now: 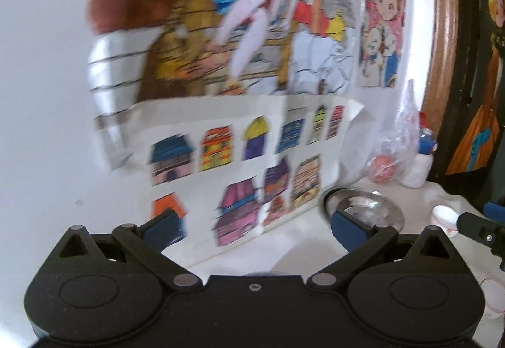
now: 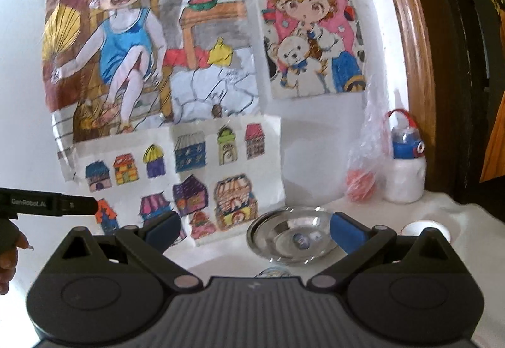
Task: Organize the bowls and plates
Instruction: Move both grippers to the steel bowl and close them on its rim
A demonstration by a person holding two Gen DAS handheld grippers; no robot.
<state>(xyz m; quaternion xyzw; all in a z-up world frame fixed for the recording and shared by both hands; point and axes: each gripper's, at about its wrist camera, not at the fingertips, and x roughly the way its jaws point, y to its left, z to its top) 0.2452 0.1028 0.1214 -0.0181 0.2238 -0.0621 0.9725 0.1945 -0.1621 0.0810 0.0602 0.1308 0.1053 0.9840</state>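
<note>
A shiny steel bowl sits on the white tabletop close to the wall, just ahead of my right gripper, which is open with nothing between its fingers. In the blurred left wrist view the steel bowl lies behind the right finger of my left gripper, also wide open and holding nothing. A small white bowl stands to the right of the steel one; in the right wrist view this white bowl is partly hidden by the gripper's linkage. Each gripper shows at the edge of the other's view.
Coloured drawings cover the white wall behind the table. At the back right stand a clear bag with an orange ball and a white bottle with a blue-and-red cap. A wooden door frame borders the right. A hand shows at far left.
</note>
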